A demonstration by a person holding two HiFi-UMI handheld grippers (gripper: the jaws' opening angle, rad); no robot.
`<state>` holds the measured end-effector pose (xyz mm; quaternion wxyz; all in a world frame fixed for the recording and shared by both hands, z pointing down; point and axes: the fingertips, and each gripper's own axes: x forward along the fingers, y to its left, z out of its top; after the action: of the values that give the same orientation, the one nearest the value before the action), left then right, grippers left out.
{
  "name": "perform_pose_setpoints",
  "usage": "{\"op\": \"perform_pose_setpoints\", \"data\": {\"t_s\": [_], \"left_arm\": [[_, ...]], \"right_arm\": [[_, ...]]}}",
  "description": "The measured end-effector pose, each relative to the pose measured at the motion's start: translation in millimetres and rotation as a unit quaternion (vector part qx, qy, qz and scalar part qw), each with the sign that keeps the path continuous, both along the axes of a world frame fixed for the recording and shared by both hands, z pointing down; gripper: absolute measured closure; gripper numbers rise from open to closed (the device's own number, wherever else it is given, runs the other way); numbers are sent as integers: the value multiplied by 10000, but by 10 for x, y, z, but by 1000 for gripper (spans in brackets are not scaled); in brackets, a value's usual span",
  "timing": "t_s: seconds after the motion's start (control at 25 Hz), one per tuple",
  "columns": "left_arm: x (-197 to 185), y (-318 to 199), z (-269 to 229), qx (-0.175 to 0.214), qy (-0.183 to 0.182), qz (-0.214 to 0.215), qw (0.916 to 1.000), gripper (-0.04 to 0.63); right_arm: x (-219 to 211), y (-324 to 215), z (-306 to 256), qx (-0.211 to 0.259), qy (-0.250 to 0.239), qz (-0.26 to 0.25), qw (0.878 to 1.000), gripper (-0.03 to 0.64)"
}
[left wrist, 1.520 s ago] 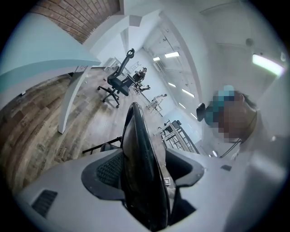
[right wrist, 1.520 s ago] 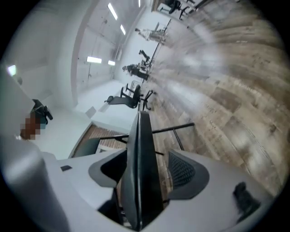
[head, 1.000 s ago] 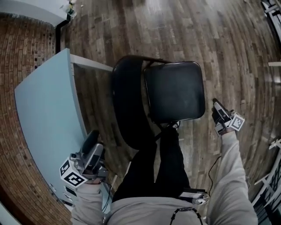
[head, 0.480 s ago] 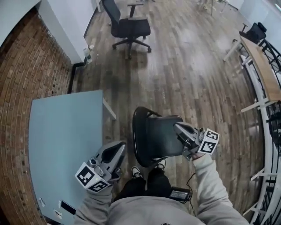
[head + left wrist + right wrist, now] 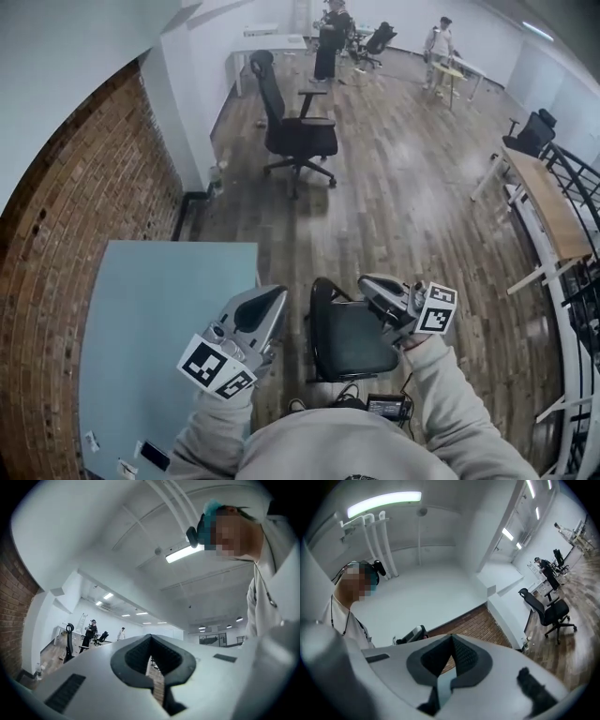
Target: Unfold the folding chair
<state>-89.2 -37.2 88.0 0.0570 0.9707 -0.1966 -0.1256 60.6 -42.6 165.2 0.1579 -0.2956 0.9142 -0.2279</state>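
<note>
The left cube (image 5: 217, 367) and the right cube (image 5: 435, 309) each showed black and white square marks. The left gripper (image 5: 277, 295) had its jaws shut tight, tip against tip, with nothing between them. The right gripper (image 5: 366, 280) was just the same, closed and holding nothing. Both were held up in the air and pointed out across the room. The black folding chair (image 5: 349, 339) stood open on the wood floor (image 5: 412, 197), close by the person's feet. In the head view it showed between the two grippers, with its seat flat and its back on the left. A light blue table (image 5: 155, 309) stood just left of it, beside the brick wall (image 5: 66, 244). A black office chair (image 5: 295, 131) stood far off.
</note>
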Motion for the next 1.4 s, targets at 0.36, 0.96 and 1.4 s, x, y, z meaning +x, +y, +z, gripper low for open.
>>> {"op": "perform_pose_setpoints", "data": {"t_s": [0.36,0.96,1.4], "left_arm": [[4,92,-224,218,-586,-660,9959,591],[-6,252,-217,199,-673,-898,9935,591],[14,289,-163,151,-735,-802,9939,591]], "right_arm": [[-641,248,-830,743,1537,815,9819,609],[-706,551,-1008,752,2159,1486,9621,609],[-663,594,-993,744,2246,1539,9594,609]]}}
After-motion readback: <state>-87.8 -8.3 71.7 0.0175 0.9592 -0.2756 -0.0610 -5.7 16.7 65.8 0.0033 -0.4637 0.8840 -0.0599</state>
